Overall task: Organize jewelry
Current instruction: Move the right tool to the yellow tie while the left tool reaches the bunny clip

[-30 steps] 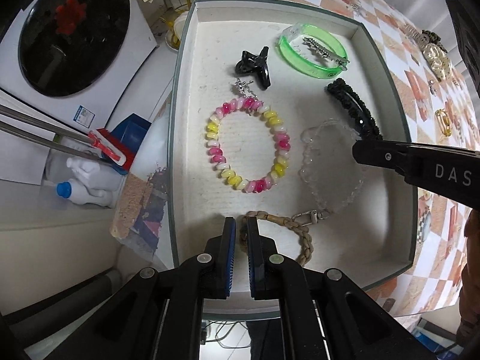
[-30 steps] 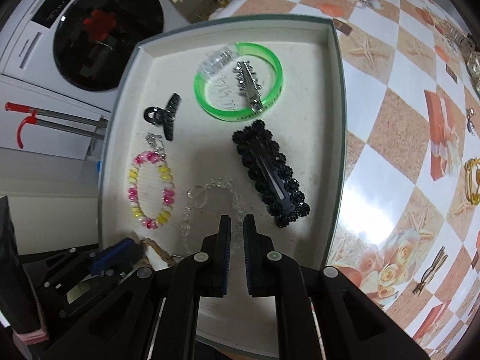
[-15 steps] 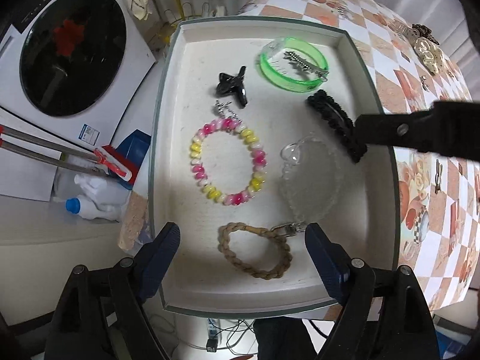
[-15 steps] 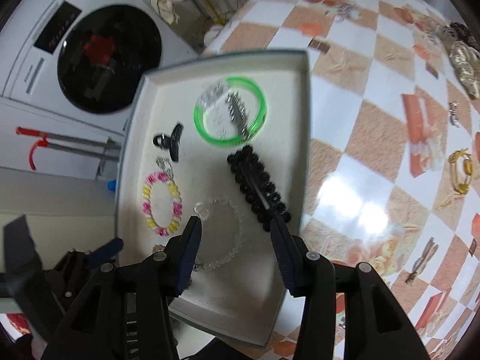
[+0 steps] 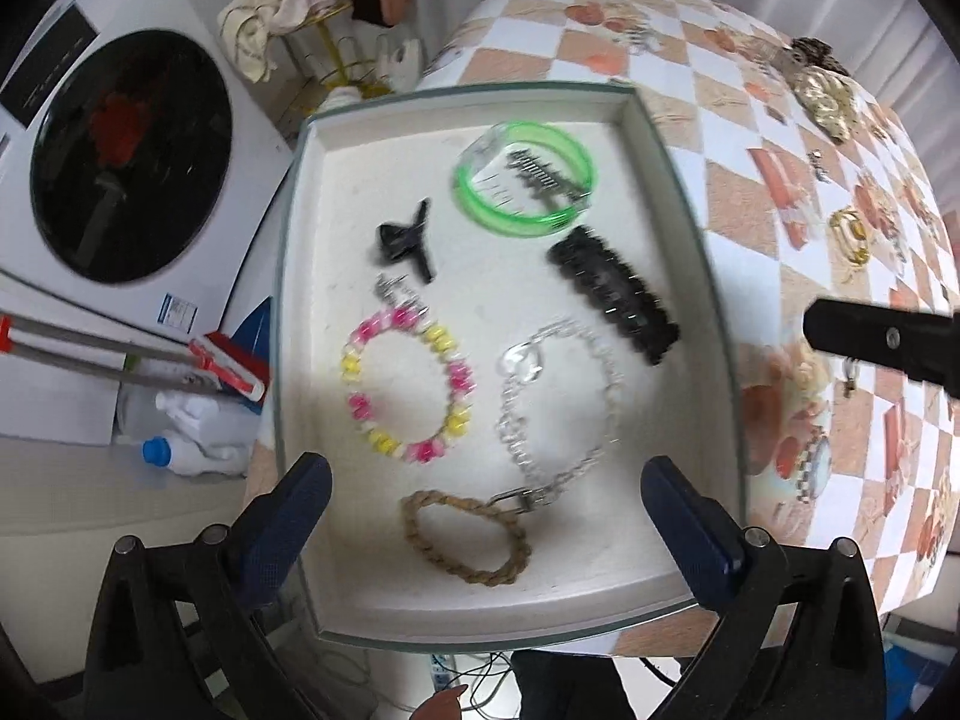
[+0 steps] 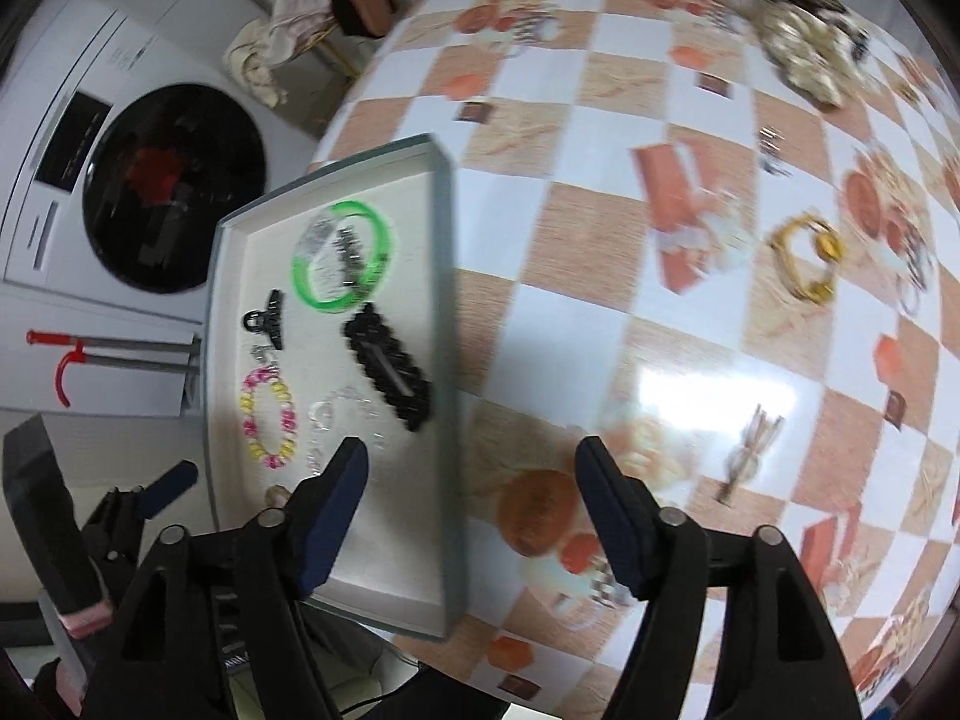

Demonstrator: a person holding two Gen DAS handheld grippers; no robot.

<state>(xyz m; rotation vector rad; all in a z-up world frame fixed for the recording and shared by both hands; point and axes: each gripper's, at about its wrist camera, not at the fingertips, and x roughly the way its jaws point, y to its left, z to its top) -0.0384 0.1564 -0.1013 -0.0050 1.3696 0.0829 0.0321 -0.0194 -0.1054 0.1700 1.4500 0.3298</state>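
While my left tongs (image 5: 486, 516) gape empty over the tray (image 5: 690, 192), my right tongs (image 6: 468, 480) stand wide, holding nothing

a table (image 6: 600, 312) under an orange-and-white checkered cloth carries a grey-rimmed tray (image 5: 690, 192) at its edge, a gold bracelet (image 6: 807, 264) well apart from it, and a pile of jewelry (image 6: 804, 54) at the far side.

Left hand-held gripper (image 5: 485, 507): matte black angular frame, silver round screws, dark blue textured fingertip pads (image 5: 297, 507). Right hand-held gripper (image 6: 469, 483): same build.
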